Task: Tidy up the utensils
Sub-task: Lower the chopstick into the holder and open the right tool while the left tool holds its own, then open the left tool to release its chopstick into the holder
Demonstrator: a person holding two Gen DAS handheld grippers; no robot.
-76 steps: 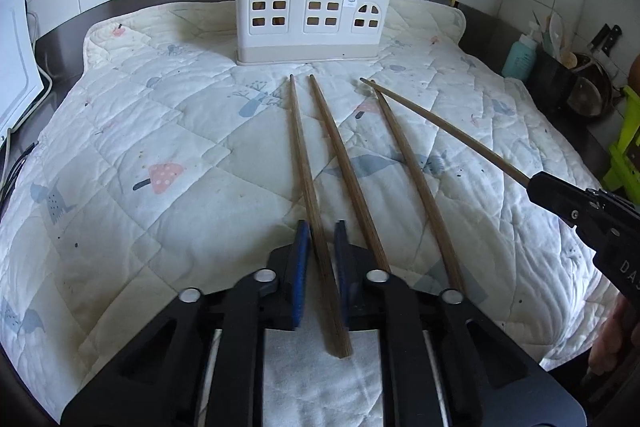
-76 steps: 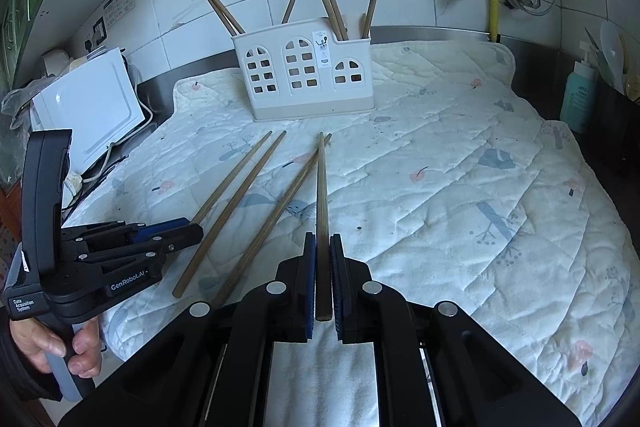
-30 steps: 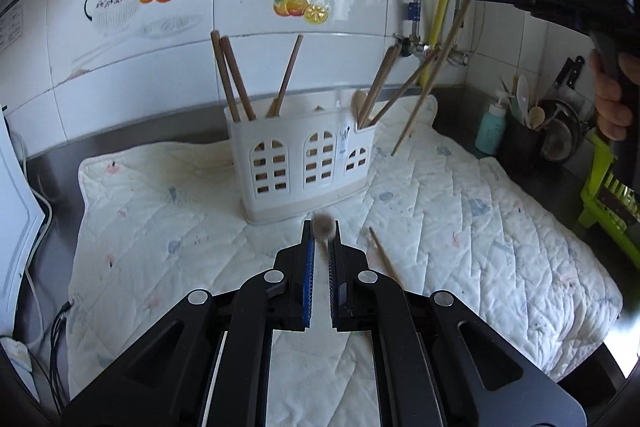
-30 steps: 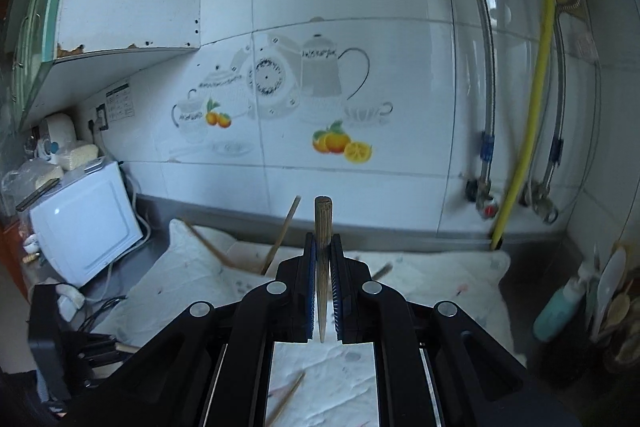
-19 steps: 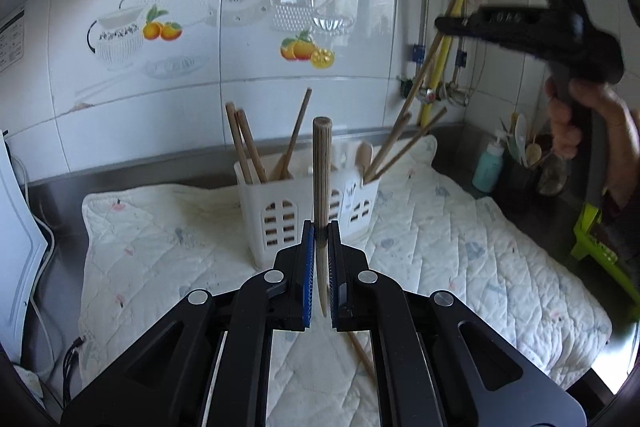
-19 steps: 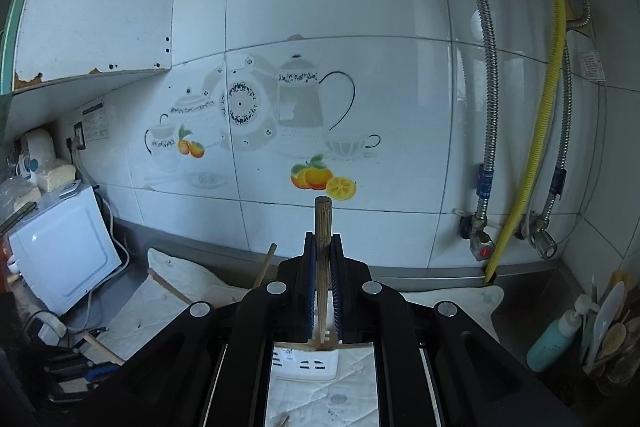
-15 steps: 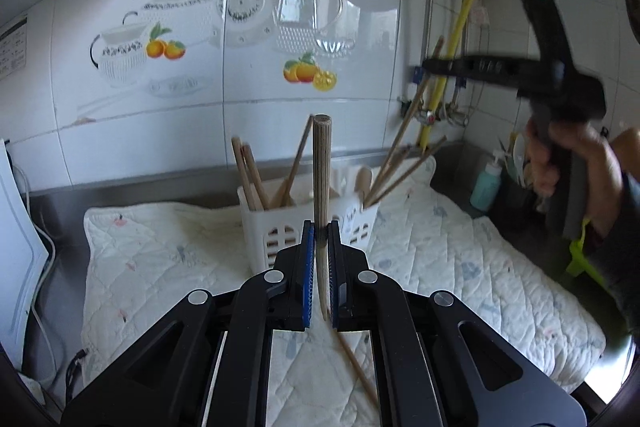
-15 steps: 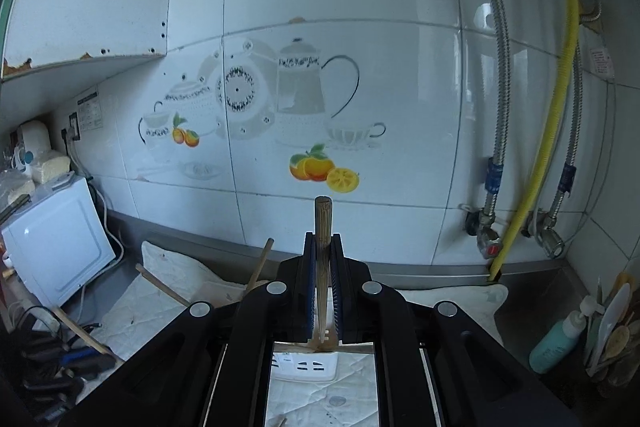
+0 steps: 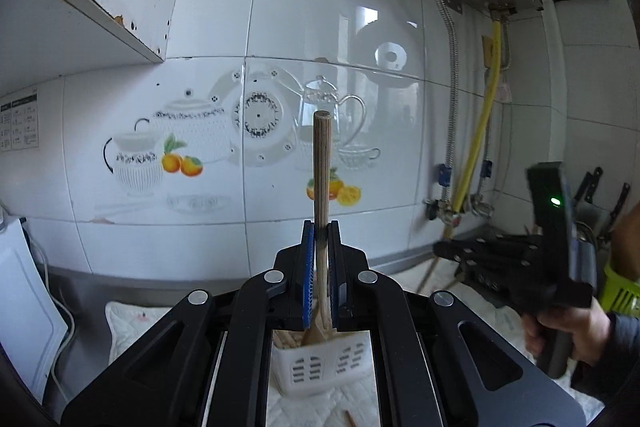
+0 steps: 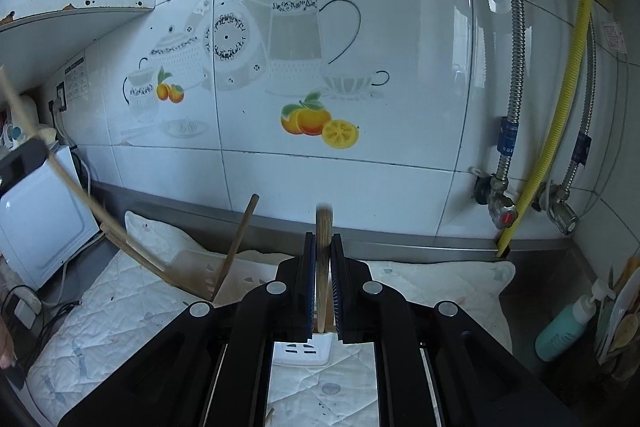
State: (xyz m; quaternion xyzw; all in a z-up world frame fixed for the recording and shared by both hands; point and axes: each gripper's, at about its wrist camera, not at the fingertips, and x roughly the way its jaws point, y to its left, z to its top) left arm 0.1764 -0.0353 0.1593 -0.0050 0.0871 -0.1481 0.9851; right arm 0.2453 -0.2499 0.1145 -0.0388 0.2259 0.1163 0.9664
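My left gripper is shut on a wooden chopstick that stands upright between the blue pads, its lower end over the white slotted holder. My right gripper is shut on a second upright chopstick, with the holder just below its jaws. Another chopstick leans in the holder. In the left wrist view the right gripper is low on the right, held by a hand. The left gripper shows blurred at the left edge of the right wrist view.
A quilted mat covers the counter under the holder, with a loose chopstick on it. A white appliance stands at the left, and a teal bottle and pipes with a yellow hose at the right. The tiled wall is close behind.
My left gripper has risen with its chopstick, so the holder now sits low under its jaws. The right gripper with its chopstick has come down toward the holder.
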